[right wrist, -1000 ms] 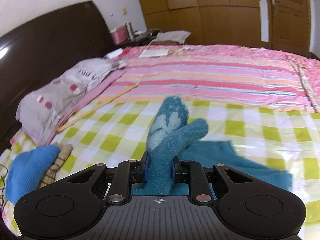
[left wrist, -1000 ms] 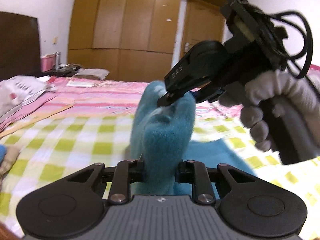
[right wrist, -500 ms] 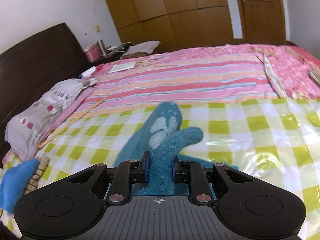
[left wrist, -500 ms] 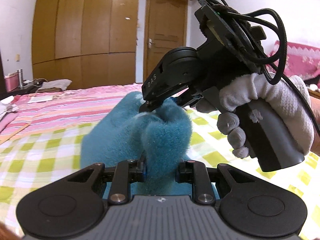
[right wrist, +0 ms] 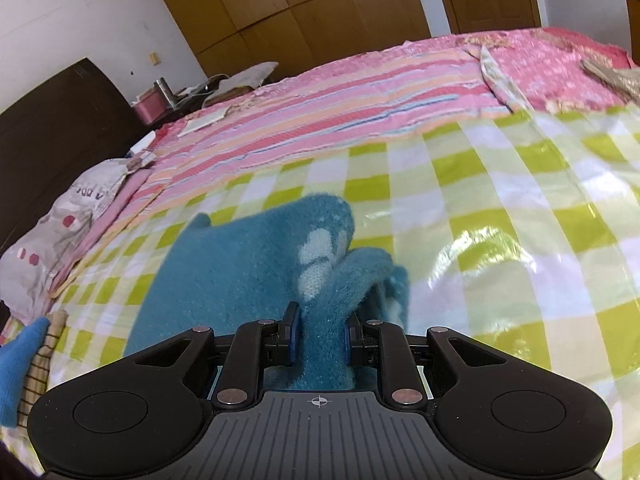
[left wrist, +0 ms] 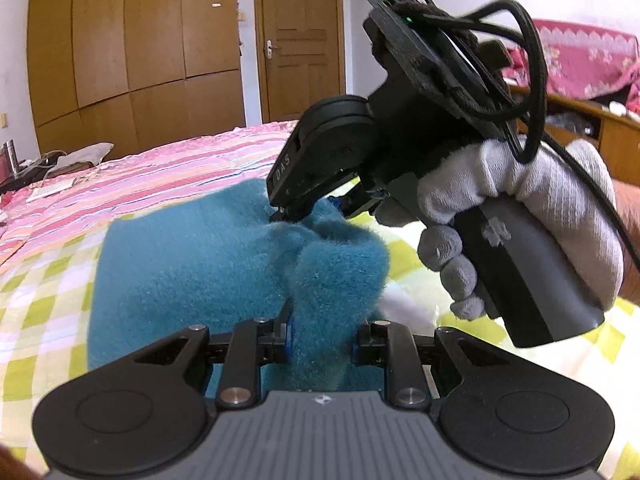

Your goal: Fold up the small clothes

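The left tool [left wrist: 322,338] grips a bunched fold of the fuzzy teal garment [left wrist: 192,264], which lies spread on the green-and-white checked cover [right wrist: 500,208] of the bed. At 1 o'clock in the left wrist view, the right tool [left wrist: 294,212], held by a grey-gloved hand [left wrist: 520,216], pinches the same cloth at its raised edge. The right wrist view shows that tool [right wrist: 318,338] closed on a thick teal fold with a white patch [right wrist: 316,264] at 12 o'clock. A pink striped sheet [right wrist: 340,96] lies beyond.

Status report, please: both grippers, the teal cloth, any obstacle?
Left gripper shut on teal fuzzy cloth. Right gripper shut on same cloth, near its edge. Cloth partly lying on checkered bed cover. Nothing in the way.
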Demonstrator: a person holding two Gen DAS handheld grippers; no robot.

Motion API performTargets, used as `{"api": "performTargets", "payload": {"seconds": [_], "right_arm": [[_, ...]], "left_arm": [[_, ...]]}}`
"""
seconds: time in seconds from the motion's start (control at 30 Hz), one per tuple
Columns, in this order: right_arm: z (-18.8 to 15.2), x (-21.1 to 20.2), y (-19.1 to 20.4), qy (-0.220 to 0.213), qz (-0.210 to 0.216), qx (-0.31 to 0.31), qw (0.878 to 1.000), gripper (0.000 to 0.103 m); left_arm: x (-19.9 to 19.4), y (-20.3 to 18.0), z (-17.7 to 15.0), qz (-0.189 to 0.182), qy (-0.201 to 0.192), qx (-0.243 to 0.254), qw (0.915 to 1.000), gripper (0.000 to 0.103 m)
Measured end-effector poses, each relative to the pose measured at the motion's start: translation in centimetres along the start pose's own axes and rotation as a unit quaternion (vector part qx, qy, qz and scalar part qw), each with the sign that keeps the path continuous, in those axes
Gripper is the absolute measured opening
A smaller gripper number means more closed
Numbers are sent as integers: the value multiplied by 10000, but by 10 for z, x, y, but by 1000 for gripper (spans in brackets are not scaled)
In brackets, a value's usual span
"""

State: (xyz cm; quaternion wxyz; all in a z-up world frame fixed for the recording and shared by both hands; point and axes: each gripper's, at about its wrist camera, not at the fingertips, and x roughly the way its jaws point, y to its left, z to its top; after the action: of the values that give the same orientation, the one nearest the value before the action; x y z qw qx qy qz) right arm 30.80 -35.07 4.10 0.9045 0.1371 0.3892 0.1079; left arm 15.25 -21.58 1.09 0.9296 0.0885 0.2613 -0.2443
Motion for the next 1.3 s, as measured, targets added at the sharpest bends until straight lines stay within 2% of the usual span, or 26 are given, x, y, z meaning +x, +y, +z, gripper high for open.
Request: {"api": "performTargets", "payload": {"seconds": [0.23, 0.33, 0.53, 0.7, 0.77, 0.93, 1.07, 1.13, 1.17, 1.3], "right_arm": [[-5, 5, -11, -35, 36, -39, 10000, 21], [-7, 1, -13, -50, 10, -53, 10000, 27], [-15, -33, -13, -253, -100, -85, 9996, 28], [-29, -73, -3, -420, 284, -71, 9987, 35], [-34, -78, 3, -269, 404, -144, 9987, 40], [-50, -71, 11, 119, 285, -276, 9991, 41], [-66, -69, 8, 356, 449, -191, 9982, 41], [-75, -69, 11, 402, 499, -314, 9975, 36], [-79, -71, 12, 419, 539, -355, 9970, 21], [-95, -84, 5, 263, 558, -240, 9978, 12]], "left_arm": [[7, -16, -2, 41, 63, 144, 9999, 30], [6, -24, -4, 60, 73, 329, 9994, 30], [3, -30, -7, 88, 25, 663, 9978, 32], [-1, -33, -6, 26, 34, 681, 9977, 33], [-8, -32, -8, -37, 19, 708, 9975, 33], [-38, -23, -15, -170, -60, 856, 9962, 33], [-64, -10, -23, -160, -64, 902, 9958, 34], [-72, -1, -24, -71, -53, 887, 9960, 34], [-74, 5, -22, -6, -57, 847, 9964, 35], [-76, 34, -13, 303, -166, 467, 9983, 35]]}}
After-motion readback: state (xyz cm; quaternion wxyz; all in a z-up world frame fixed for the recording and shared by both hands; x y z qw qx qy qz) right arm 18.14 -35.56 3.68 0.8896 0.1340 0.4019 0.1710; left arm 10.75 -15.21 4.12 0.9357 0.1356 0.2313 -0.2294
